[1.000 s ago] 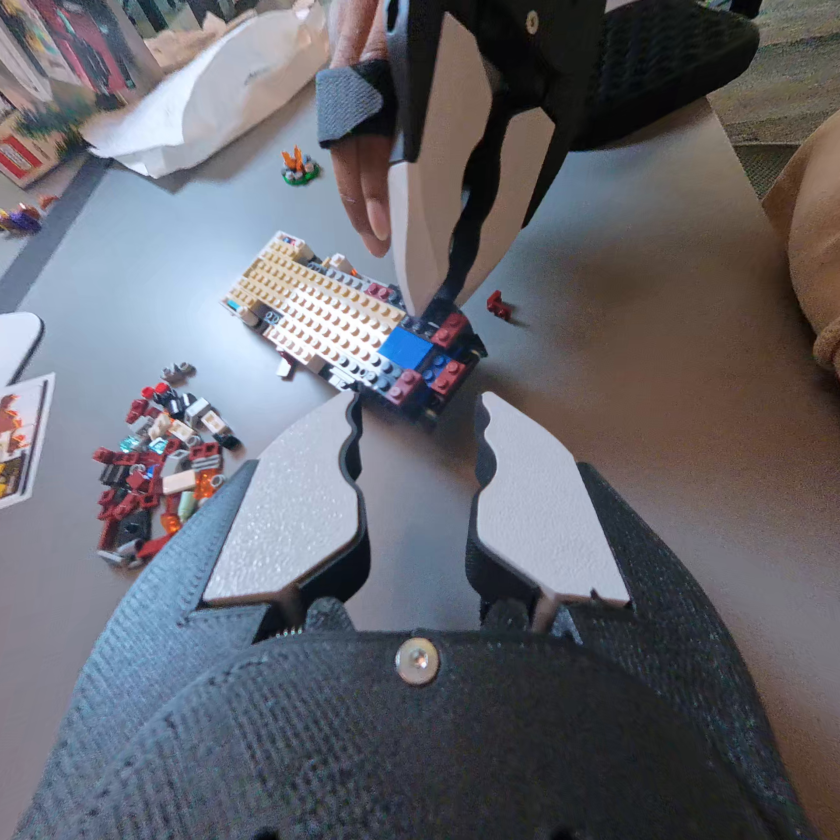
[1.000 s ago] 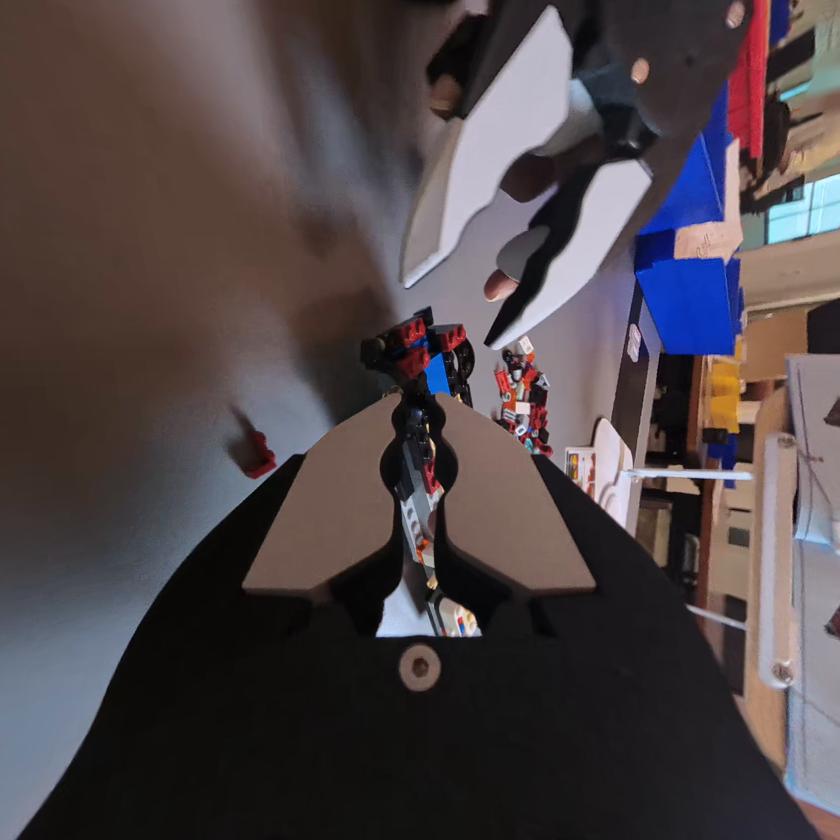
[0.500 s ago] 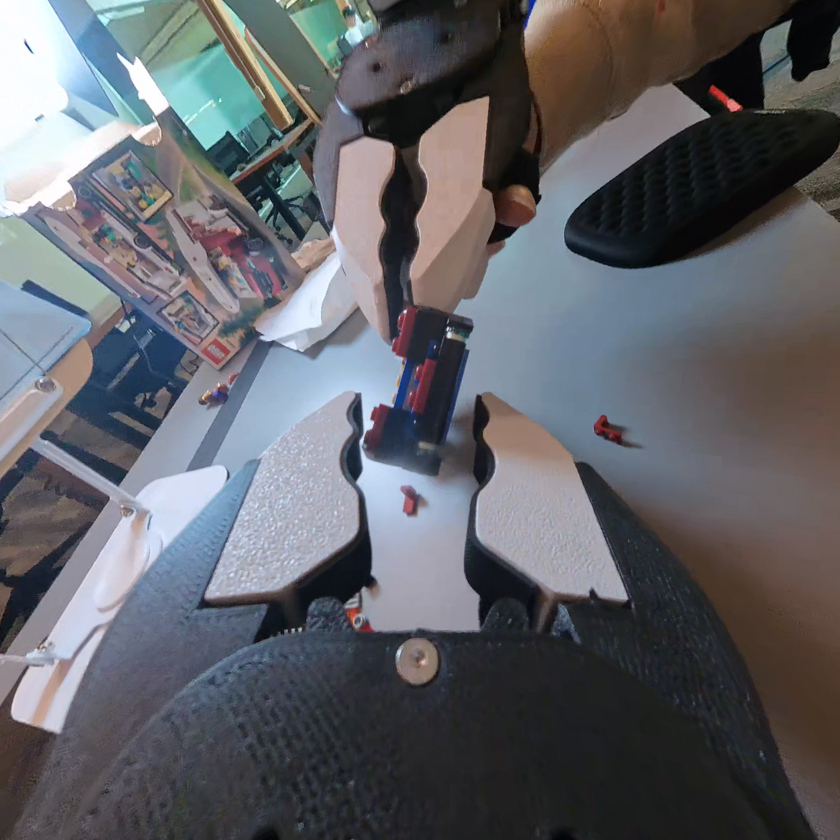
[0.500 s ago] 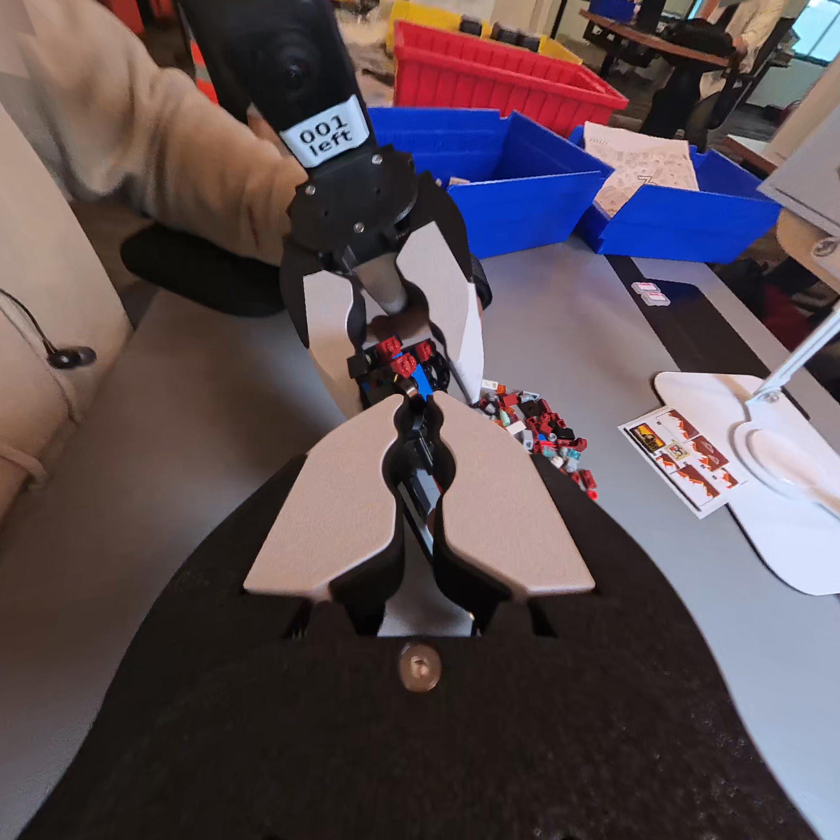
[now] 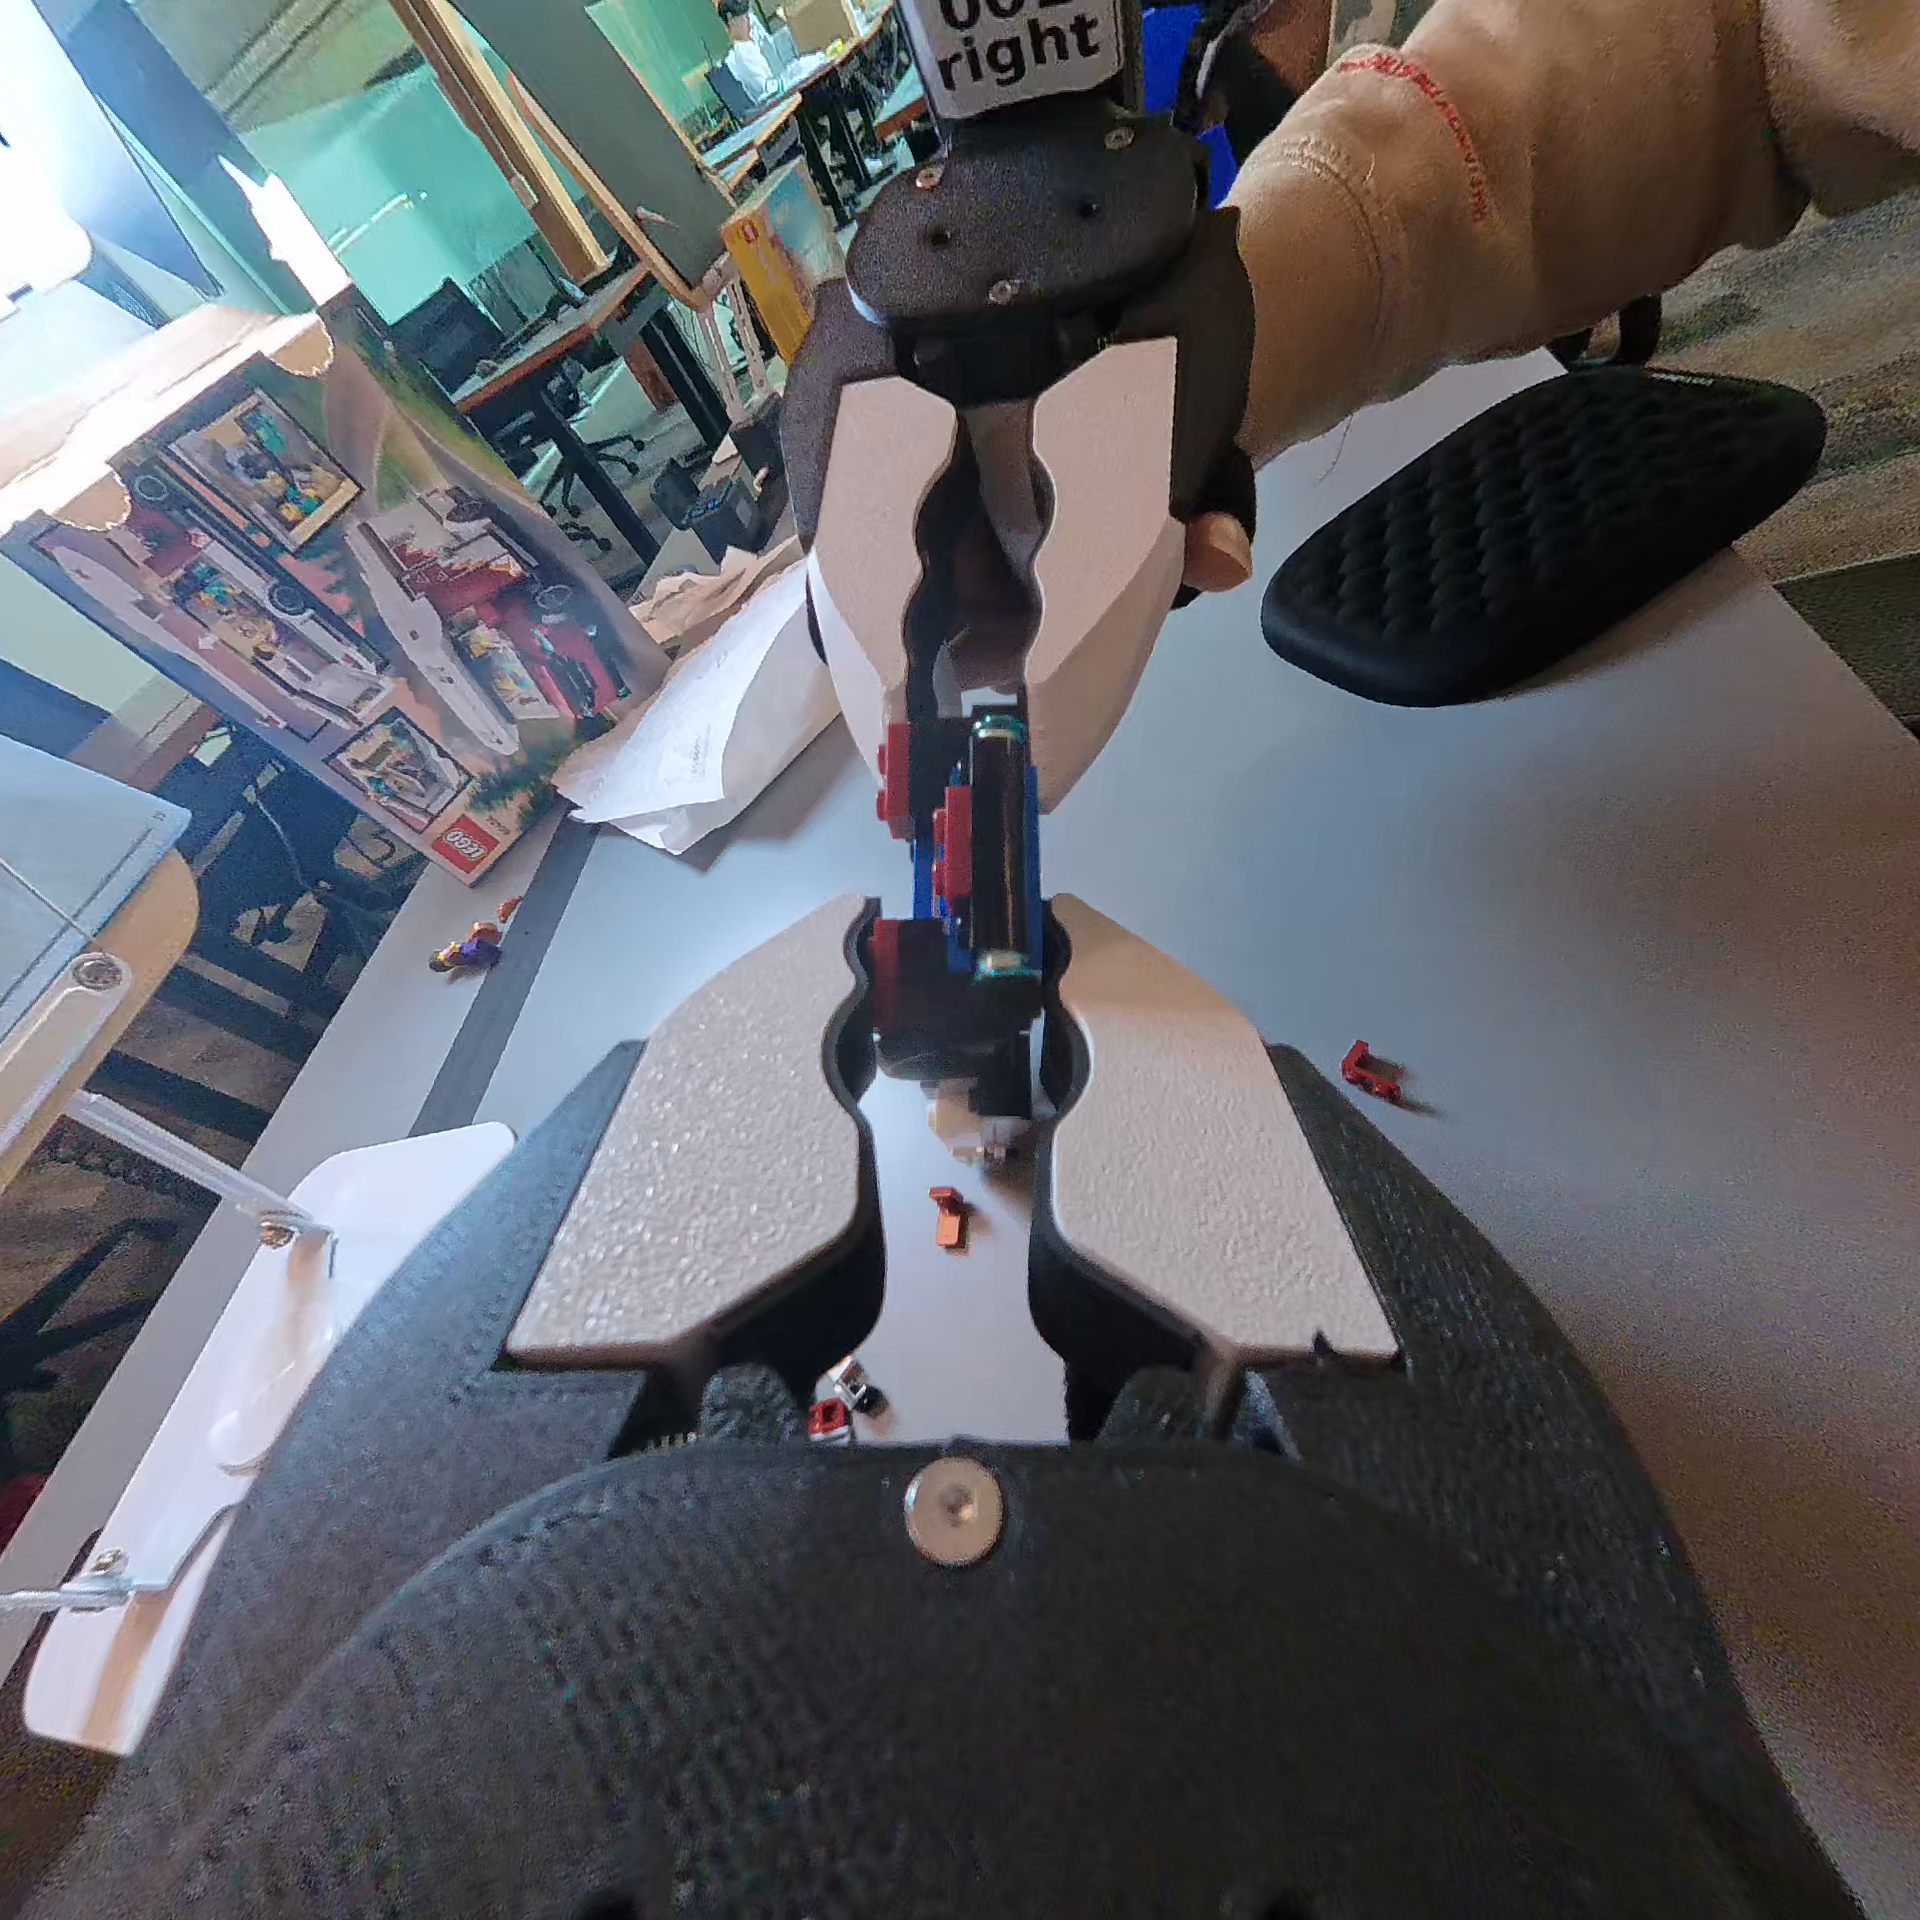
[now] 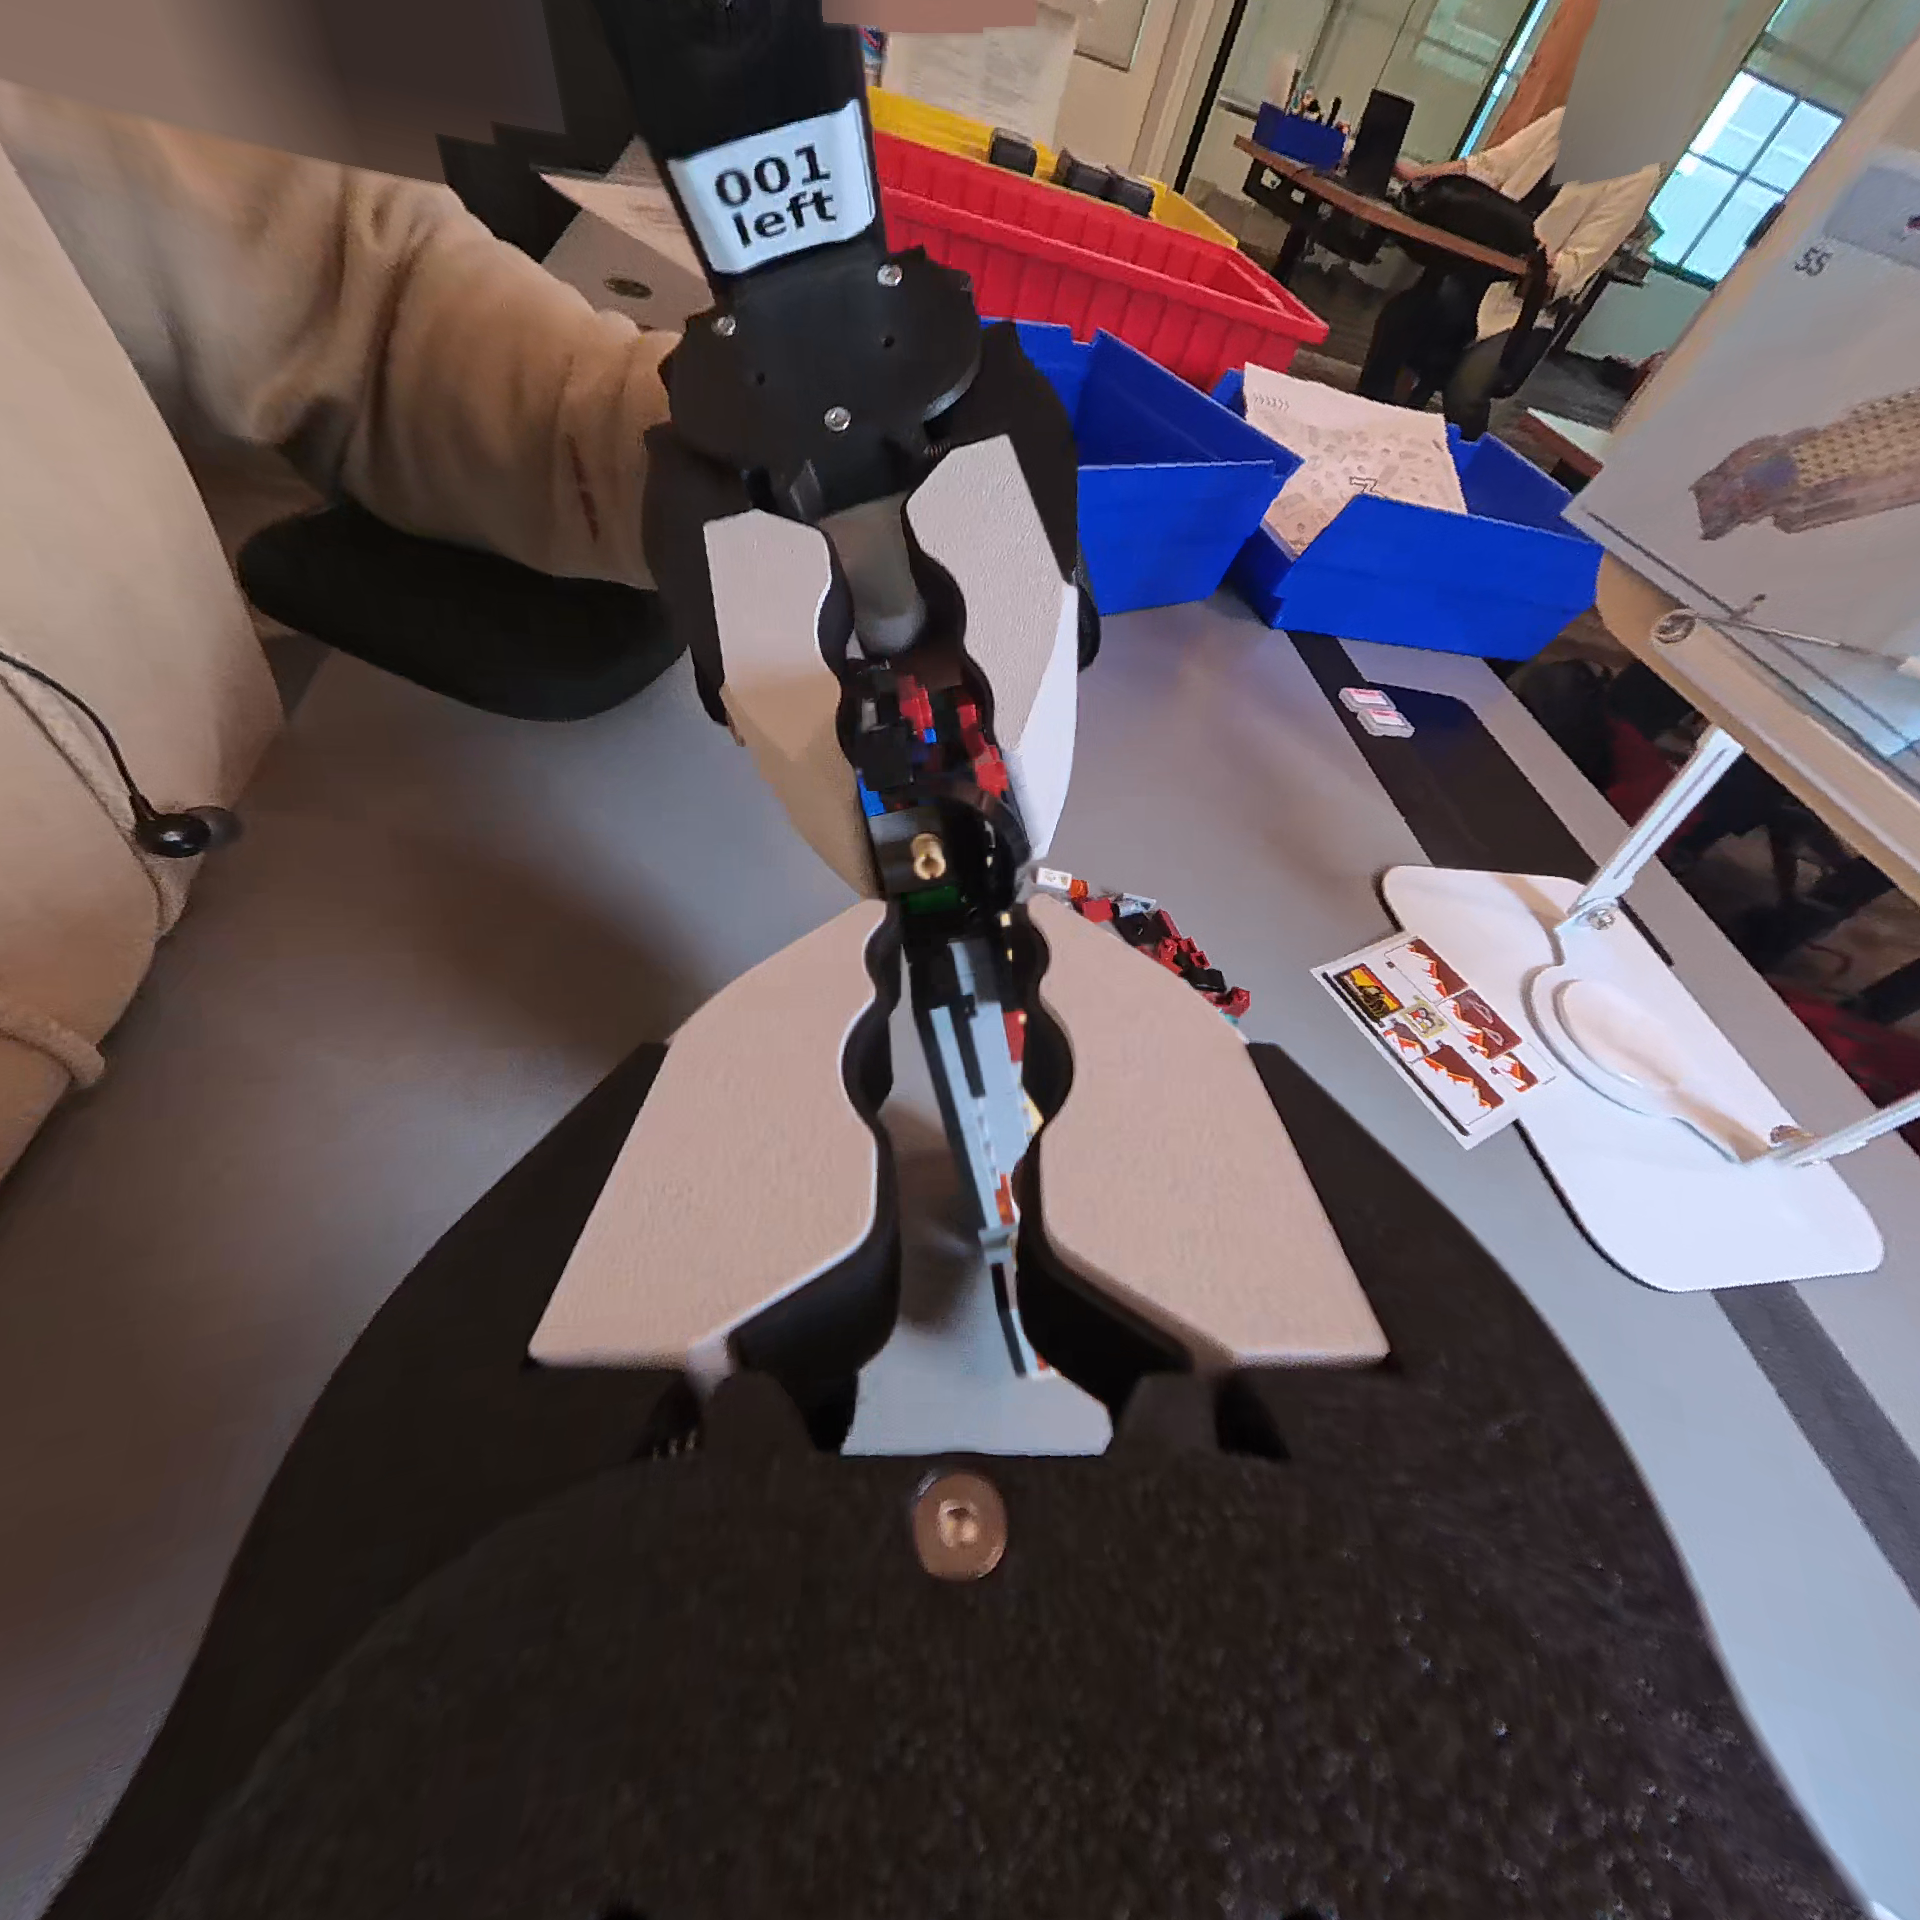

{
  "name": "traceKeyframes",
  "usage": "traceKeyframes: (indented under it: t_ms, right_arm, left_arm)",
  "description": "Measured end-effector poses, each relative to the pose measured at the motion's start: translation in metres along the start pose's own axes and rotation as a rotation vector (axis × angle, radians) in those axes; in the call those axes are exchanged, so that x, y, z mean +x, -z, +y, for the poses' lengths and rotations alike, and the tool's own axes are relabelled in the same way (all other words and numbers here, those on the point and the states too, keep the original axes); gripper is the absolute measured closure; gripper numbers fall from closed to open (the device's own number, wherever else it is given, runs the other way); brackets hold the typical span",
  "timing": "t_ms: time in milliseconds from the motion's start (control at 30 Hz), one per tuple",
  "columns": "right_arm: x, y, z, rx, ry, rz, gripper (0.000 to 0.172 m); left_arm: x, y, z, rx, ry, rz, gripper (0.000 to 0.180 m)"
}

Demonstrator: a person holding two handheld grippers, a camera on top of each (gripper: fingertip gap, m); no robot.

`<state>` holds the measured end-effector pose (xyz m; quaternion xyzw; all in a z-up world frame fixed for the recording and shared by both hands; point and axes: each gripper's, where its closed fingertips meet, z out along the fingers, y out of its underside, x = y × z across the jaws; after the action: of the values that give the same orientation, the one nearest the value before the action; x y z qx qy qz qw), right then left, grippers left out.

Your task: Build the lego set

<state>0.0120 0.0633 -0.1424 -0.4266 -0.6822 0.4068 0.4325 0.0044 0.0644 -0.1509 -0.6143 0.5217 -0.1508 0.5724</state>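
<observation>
A brick build (image 5: 982,831) of blue, red and black parts with a thin grey plate (image 6: 971,1091) hangs above the grey table (image 5: 1455,935) between the two grippers. My left gripper (image 5: 961,914) is shut on its thick dark end; a red brick touches one pad and the black cylinder touches the other. It also shows in the right wrist view (image 6: 951,831). My right gripper (image 6: 956,920) faces it from the other side. Its fingers stand apart around the grey plate, with table showing between one pad and the plate. It also shows in the left wrist view (image 5: 971,758).
A pile of loose bricks (image 6: 1153,945), a sticker sheet (image 6: 1439,1023) and a white stand base (image 6: 1662,1143) lie on the table. Blue bins (image 6: 1434,561) and a red bin (image 6: 1091,270) stand behind. A black pad (image 5: 1538,530), a toy box (image 5: 343,582), white paper (image 5: 717,717) and stray red bricks (image 5: 1369,1070) are nearby. Only a small space, under 4 cm, lies between the two pairs of fingers.
The right gripper lifted the build off the table and turned it on edge. The left gripper moved in and closed on its dark end. The right gripper's fingers then spread apart.
</observation>
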Motion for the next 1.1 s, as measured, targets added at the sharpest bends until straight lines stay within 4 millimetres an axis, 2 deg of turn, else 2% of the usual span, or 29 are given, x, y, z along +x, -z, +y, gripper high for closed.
traceKeyframes:
  t_ms: [233,533,633,733,900,1100]
  right_arm:
    - [-0.003,-0.019,0.000,-0.012,0.084,0.010,0.138]
    - [-0.002,-0.036,-0.003,-0.015,0.038,-0.054,0.141]
    - [0.001,-0.039,-0.003,-0.033,0.012,-0.050,0.142]
    - [0.006,-0.035,-0.002,-0.016,-0.048,-0.059,0.142]
    - [0.007,-0.017,0.003,0.012,-0.083,-0.090,0.142]
    - [-0.026,-0.003,0.001,-0.013,0.019,-0.113,0.142]
  left_arm:
    - [0.007,0.008,-0.006,-0.041,0.035,0.055,0.153]
    - [0.003,0.017,-0.006,0.025,0.121,0.046,0.154]
    - [-0.004,0.021,-0.005,0.050,0.148,0.002,0.146]
    - [-0.007,0.029,0.001,0.060,0.191,0.003,0.137]
    - [-0.009,0.047,0.017,0.049,0.213,-0.034,0.137]
    - [0.018,0.051,0.052,-0.036,0.207,-0.008,0.137]
